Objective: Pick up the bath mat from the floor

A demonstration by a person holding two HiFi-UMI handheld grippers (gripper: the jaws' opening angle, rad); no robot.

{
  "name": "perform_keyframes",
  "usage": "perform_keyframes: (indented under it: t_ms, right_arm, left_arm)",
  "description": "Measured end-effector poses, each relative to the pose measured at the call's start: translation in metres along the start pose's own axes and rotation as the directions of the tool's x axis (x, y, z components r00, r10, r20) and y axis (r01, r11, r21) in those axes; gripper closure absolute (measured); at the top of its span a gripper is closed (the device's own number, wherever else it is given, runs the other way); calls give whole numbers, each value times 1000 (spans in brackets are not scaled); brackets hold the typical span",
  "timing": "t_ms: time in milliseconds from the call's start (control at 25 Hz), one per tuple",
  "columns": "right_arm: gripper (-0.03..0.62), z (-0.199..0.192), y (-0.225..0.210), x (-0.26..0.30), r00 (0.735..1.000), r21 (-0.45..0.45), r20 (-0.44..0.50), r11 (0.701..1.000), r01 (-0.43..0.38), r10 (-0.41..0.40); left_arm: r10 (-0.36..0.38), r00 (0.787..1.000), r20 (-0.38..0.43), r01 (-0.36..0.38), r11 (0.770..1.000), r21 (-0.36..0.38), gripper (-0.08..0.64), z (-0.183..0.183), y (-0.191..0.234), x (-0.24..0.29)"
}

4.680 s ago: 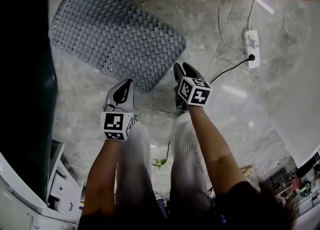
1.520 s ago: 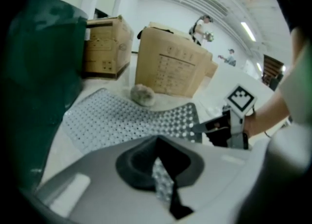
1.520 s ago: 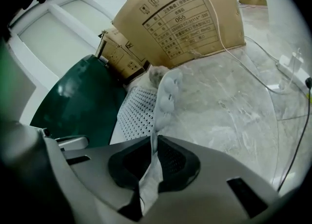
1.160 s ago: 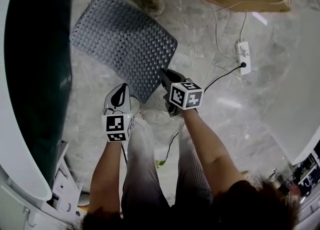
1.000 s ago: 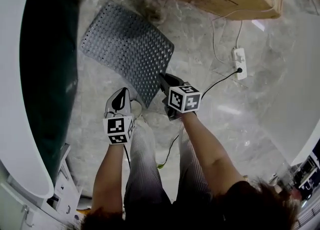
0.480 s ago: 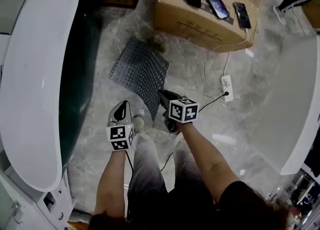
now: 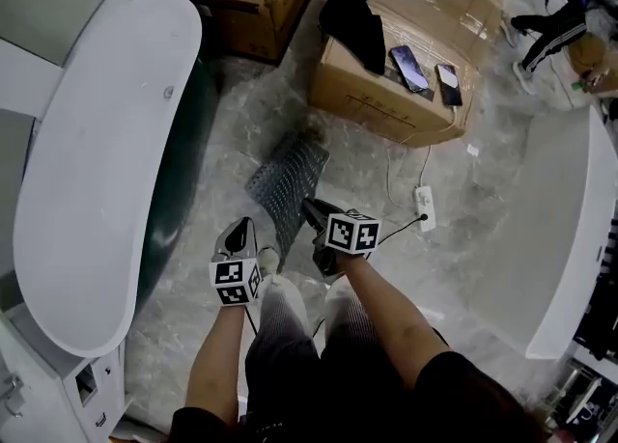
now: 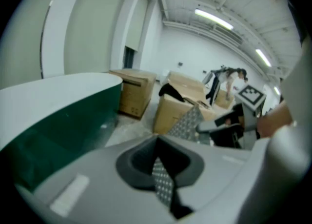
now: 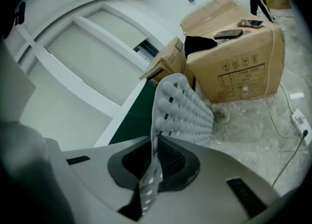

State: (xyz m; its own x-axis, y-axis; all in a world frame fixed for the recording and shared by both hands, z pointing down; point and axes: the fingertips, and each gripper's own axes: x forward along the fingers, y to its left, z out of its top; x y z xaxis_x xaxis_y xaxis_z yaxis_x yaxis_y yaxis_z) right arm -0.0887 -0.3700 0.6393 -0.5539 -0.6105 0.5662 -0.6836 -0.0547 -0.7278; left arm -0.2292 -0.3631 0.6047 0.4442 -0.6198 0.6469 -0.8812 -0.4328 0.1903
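Your left gripper (image 7: pixel 239 231) and right gripper (image 7: pixel 311 211) were both clenched on the near edge of the bath mat (image 7: pixel 288 179), one each side. This kept it spread, hanging right of the tub (image 7: pixel 92 171).

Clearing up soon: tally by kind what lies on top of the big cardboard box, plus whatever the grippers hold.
Phones: 2
Black cloth: 1
Bath mat: 1
Total: 4

Warehouse-like hall: freestanding bathtub (image 7: pixel 97 161), cardboard boxes (image 7: pixel 386 108)
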Motion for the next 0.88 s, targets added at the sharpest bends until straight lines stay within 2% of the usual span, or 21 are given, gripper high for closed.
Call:
perform_keyframes:
  t_ms: [160, 320, 600, 880]
  right_arm:
    - [577, 15, 28, -16, 1000, -39, 7, 999, -23, 23]
    - [577, 29, 63, -36, 996, -89, 26, 993, -78, 81]
    - [577, 41, 112, -81, 983, -96, 89, 984, -153, 161]
    - [577, 54, 138, -124, 970, -113, 150, 978, -175, 190]
  left_arm:
    - [9, 999, 48, -6, 998, -61, 554, 21, -2, -27]
    - [0, 996, 93, 10, 994, -110, 554, 42, -2, -49]
    - [-46, 988, 148, 58, 996, -74, 554, 74, -12, -90]
    - [-104, 979, 178, 116, 992, -56, 554, 99, -28, -122]
